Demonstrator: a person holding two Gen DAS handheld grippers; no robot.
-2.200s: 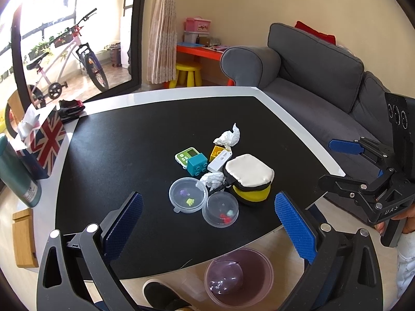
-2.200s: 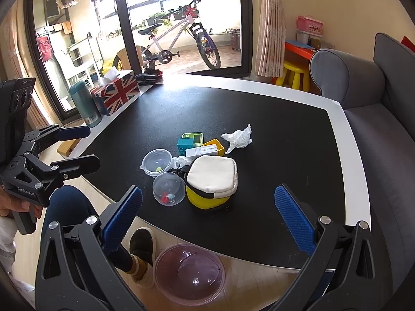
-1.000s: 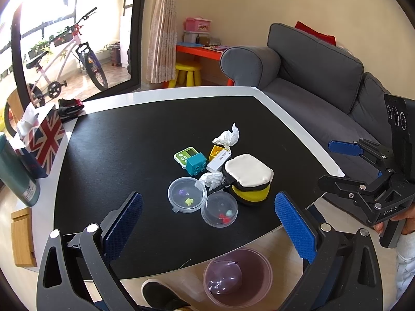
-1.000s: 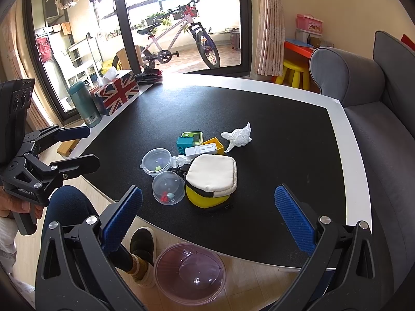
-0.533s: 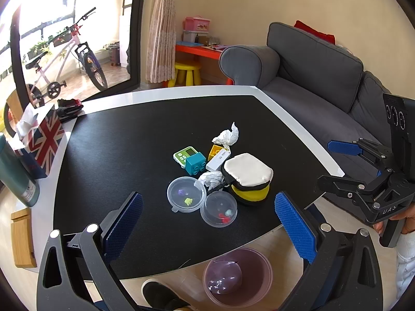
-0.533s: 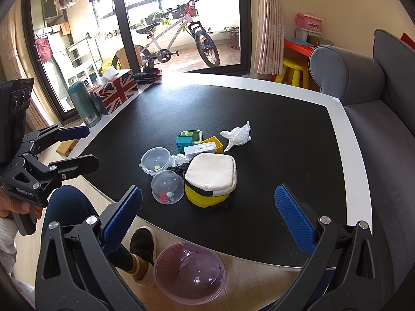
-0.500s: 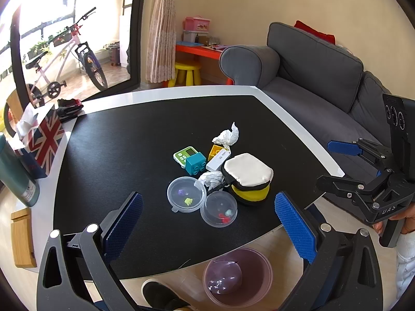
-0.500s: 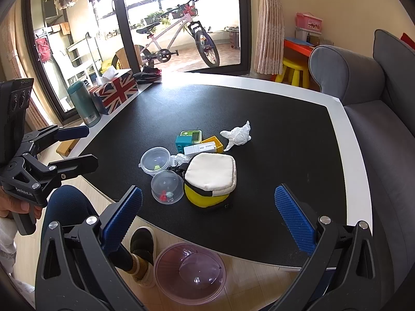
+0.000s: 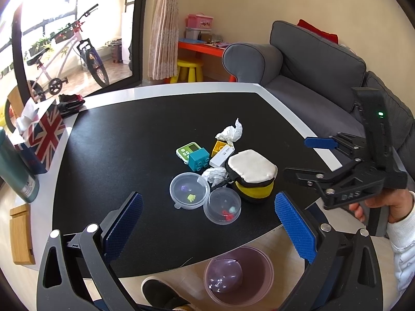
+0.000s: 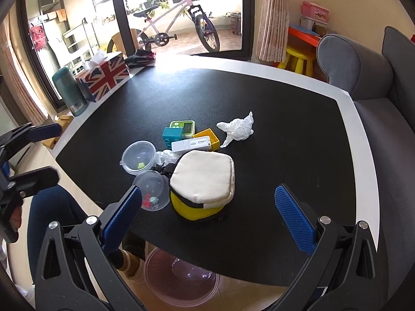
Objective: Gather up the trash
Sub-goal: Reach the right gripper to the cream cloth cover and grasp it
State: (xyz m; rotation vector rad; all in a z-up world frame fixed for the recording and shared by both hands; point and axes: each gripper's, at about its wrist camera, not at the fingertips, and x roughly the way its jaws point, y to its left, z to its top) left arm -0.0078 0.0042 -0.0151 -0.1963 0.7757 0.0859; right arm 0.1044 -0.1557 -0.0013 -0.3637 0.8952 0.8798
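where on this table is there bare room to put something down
Bare black table lies right of the pouch and beyond the far tissue; also between the tissue box and the timer. The middle cluster is crowded.

Clutter sitting on the black table [image 9: 109, 140]
A pouch [image 10: 205, 178] is lying beside two tubs [image 9: 189, 190] — toy blocks [image 9: 198, 158] sitting behind.

Black claw [image 9: 207, 223] frames, blue ribbed pads [image 9: 294, 226] — silver screws, white sleeve [image 9: 402, 235].
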